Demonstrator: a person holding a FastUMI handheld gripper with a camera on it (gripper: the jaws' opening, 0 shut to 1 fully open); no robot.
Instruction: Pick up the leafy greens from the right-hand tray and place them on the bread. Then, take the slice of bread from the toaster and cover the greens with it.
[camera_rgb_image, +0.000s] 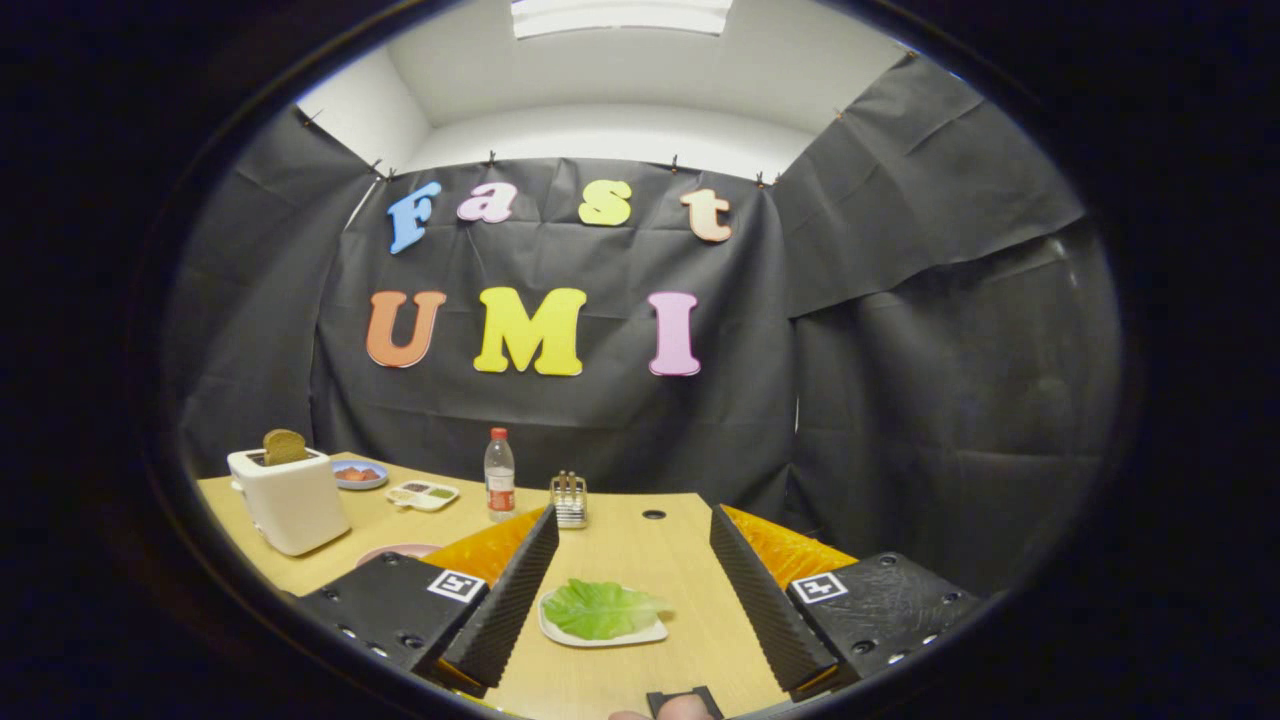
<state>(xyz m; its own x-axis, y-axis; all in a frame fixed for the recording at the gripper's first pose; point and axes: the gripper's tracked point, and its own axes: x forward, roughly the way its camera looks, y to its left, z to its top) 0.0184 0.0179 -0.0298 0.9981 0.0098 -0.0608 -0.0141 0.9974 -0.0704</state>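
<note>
A leaf of green lettuce (600, 608) lies on a small white tray (648, 634) on the wooden table, between my two fingers and a little below them. My gripper (632, 528) is open, with a wide gap and nothing held. Off to the left and farther back stands a white toaster (290, 497) with a slice of brown bread (284, 446) sticking up out of its slot. A pink plate (398, 550) peeks out beside the left finger, in front of the toaster; what lies on it is hidden.
Beyond the fingers stand a clear bottle with a red cap (499, 475) and a small metal rack (569, 499). Behind the toaster sit a blue plate with food (359, 474) and a white divided dish (423, 494). The table's (640, 550) far edge meets the black cloth.
</note>
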